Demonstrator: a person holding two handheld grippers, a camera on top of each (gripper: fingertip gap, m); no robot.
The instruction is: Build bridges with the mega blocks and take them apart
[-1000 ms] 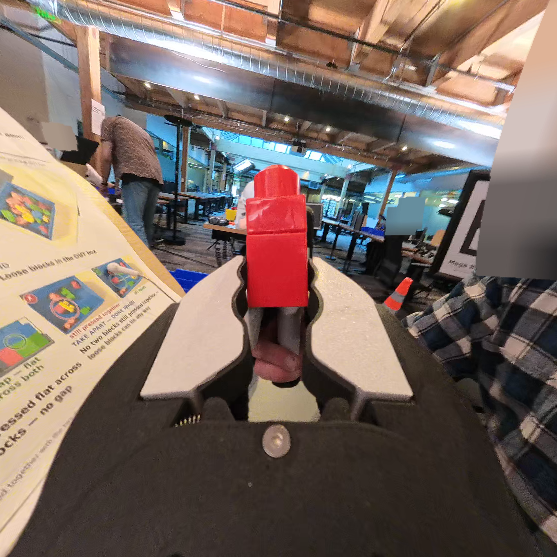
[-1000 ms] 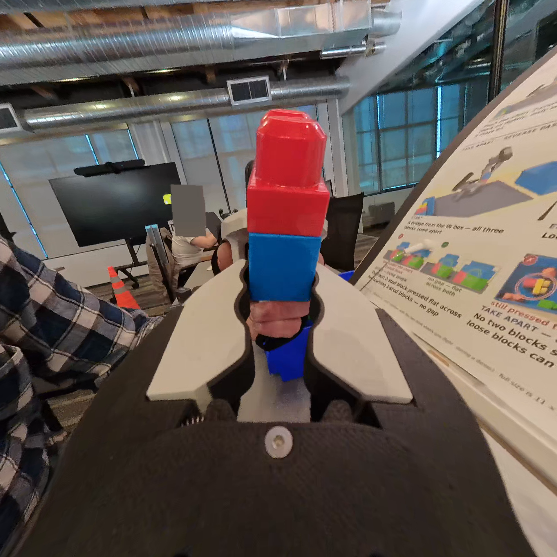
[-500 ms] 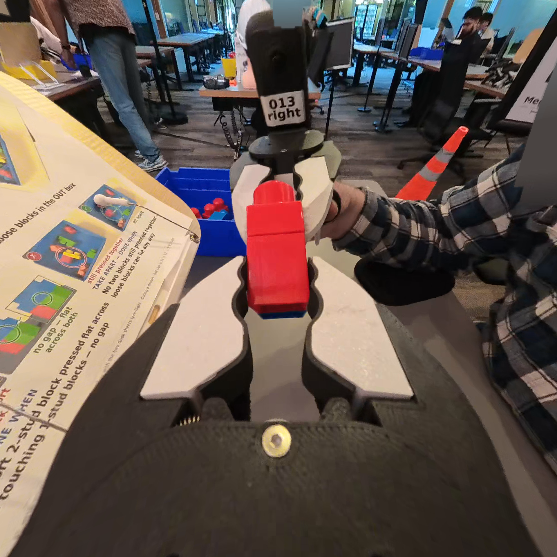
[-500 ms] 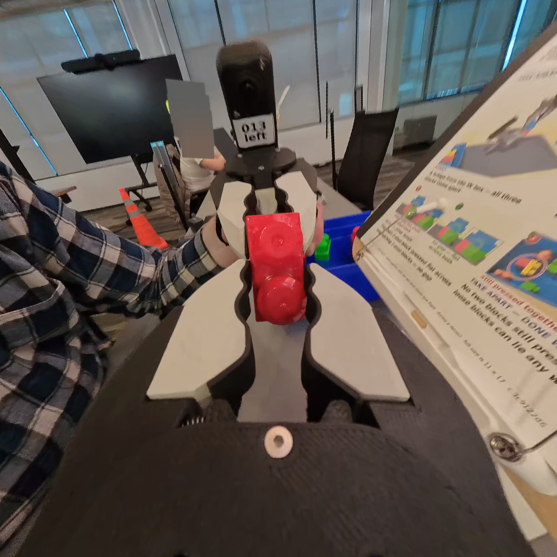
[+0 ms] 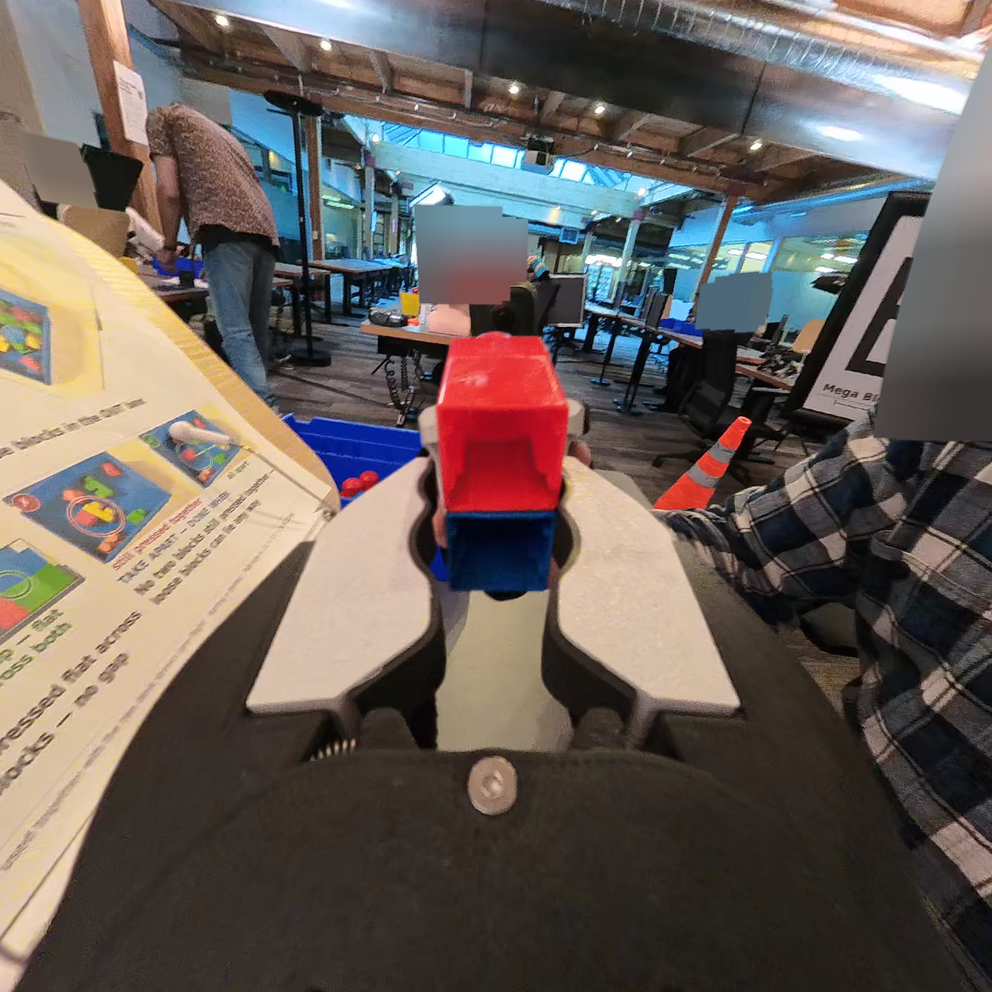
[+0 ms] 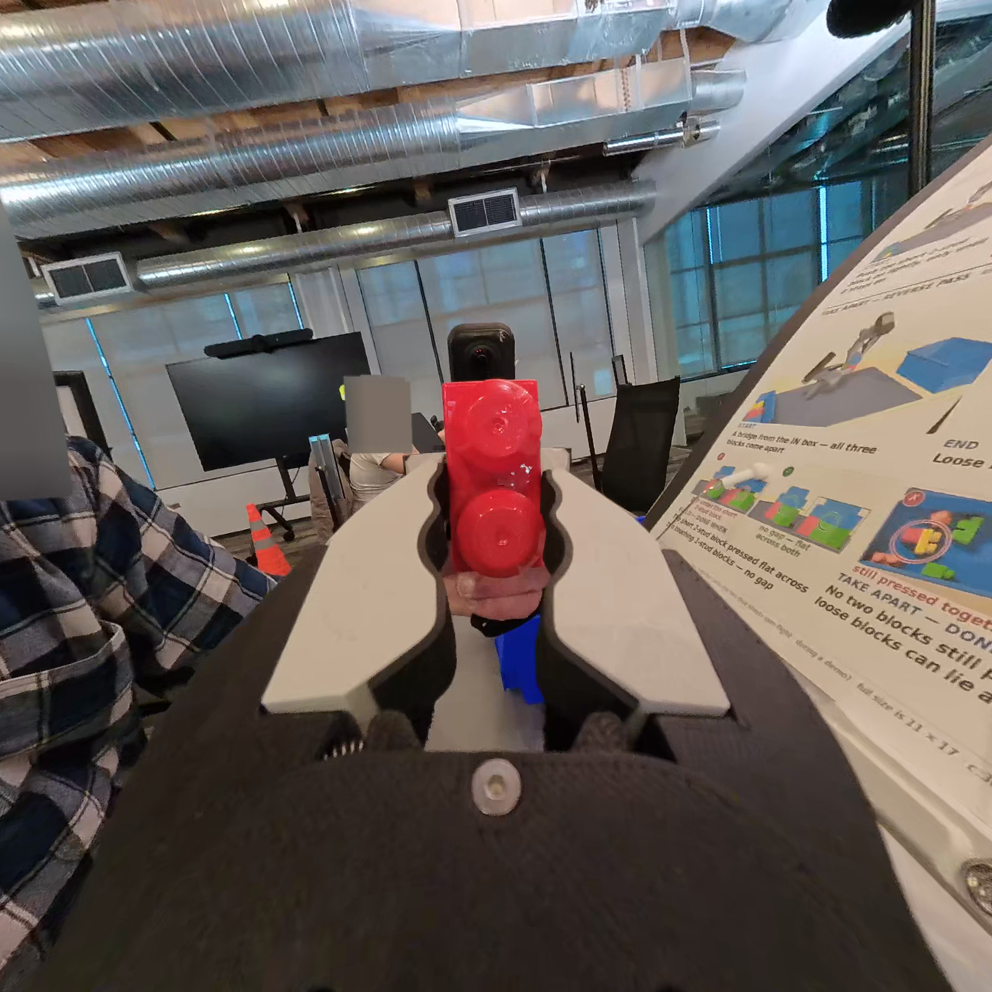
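While the two grippers face each other, they share one block stack in mid-air, tip to tip.

Left wrist view, left to right:
- instruction sheet [image 5: 134, 510] fills the left edge
- blue bin [image 5: 354, 445] just behind it, loose red pieces [image 5: 359, 483] inside
- left gripper [image 5: 499, 499] at centre. Its pads sit against the sides of the hollow red block [image 5: 502, 429], no gap visible. The blue block [image 5: 499, 547] is pressed directly under it, and both open undersides face this camera.
- orange cone [image 5: 703, 478], then plaid sleeve [image 5: 832, 563] at right

Right wrist view, left to right:
- same plaid sleeve and a cone on the left
- right gripper [image 6: 494, 504] at centre, clamped on the red two-stud block [image 6: 494, 472], studs toward this camera, both pads tight on its long sides
- a hand [image 6: 494, 590] shows just below that block
- instruction sheet at right
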